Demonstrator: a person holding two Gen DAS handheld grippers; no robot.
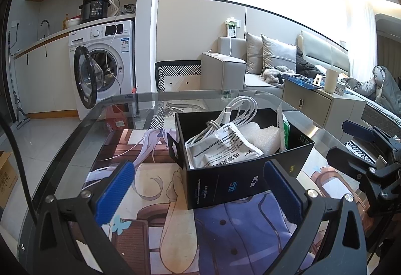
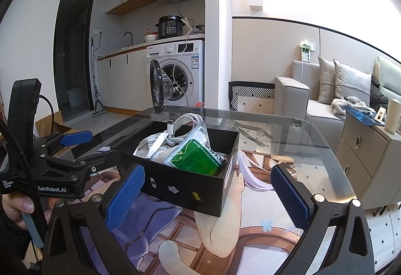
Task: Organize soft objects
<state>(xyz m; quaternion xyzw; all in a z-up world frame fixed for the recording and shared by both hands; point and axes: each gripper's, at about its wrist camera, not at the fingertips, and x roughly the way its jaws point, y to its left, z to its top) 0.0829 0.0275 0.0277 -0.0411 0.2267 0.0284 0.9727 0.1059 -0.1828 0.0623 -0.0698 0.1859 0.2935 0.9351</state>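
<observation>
Black card is forming the box (image 1: 240,157) sitting on the glass table (image 1: 75,139), and in the left wrist view it is lying just ahead of the left gripper (image 1: 198,189), whose blue pads (image 1: 114,192) are standing wide apart with nothing between them, the near wall of the box falling between them but untouched. The box is holding the soft things: a coiled white cable (image 1: 235,109) is resting toward the back, a crumpled white packet (image 1: 220,147) is slumping across the middle, and white foam (image 1: 265,134) is filling the right side beside a green packet (image 1: 285,134) standing on edge. Everything seems gathered here so it stays together, though the cable is riding above the rim. The right gripper (image 1: 358,147) is hovering at the right of the box. In the right wrist view, the right gripper's own fingers (image 2: 125,199) are likewise spreading wide and empty, the box corner pointing toward them. The green packet is leaning against the near wall, the cable looping behind it. The left gripper is waiting at the left, also parted, held by a hand (image 2: 17,204). Judging by this, the sorting looks nearly finished.
</observation>
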